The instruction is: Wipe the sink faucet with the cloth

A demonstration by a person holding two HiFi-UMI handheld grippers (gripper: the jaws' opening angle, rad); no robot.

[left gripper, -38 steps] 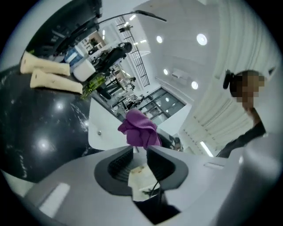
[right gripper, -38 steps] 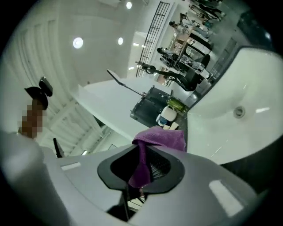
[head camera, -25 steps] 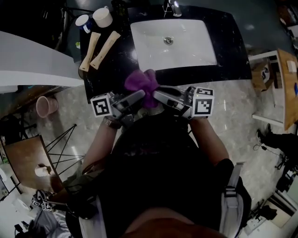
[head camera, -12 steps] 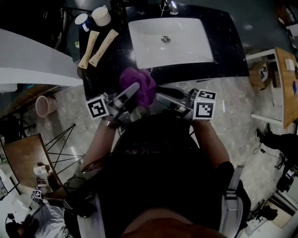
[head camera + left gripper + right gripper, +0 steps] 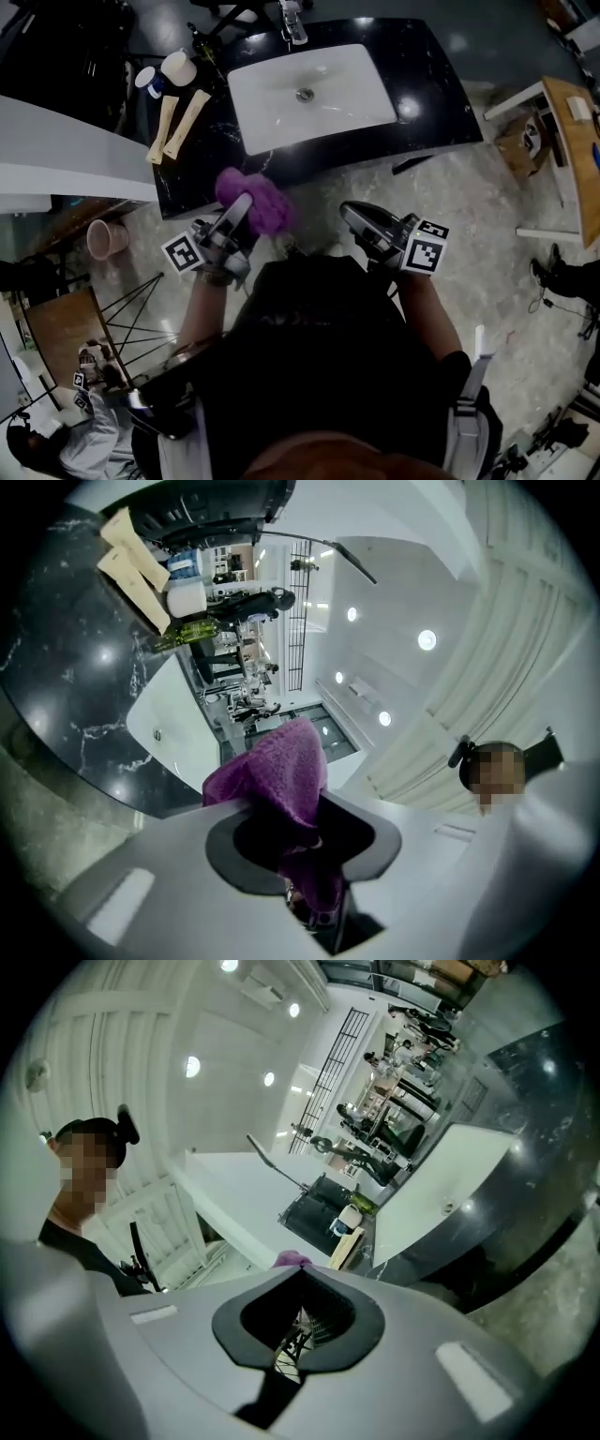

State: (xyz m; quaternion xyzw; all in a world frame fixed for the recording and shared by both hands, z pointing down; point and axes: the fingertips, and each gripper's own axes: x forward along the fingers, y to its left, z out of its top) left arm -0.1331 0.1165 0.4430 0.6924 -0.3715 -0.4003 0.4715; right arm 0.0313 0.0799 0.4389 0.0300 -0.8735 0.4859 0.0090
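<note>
Veined black marble counter (image 5: pixel 441 94), white rectangular basin (image 5: pixel 347 84). Left gripper (image 5: pixel 242 204), jaws just closing, clamps fuzzy purple cloth (image 5: pixel 265 202); right gripper (image 5: pixel 354 214) pressed together, empty.

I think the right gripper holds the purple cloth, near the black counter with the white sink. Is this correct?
Not quite. It is the left gripper that holds the purple cloth, as the left gripper view shows; the right gripper is shut with nothing in it. The rest stands: the cloth is near the black counter with the white sink.
</note>
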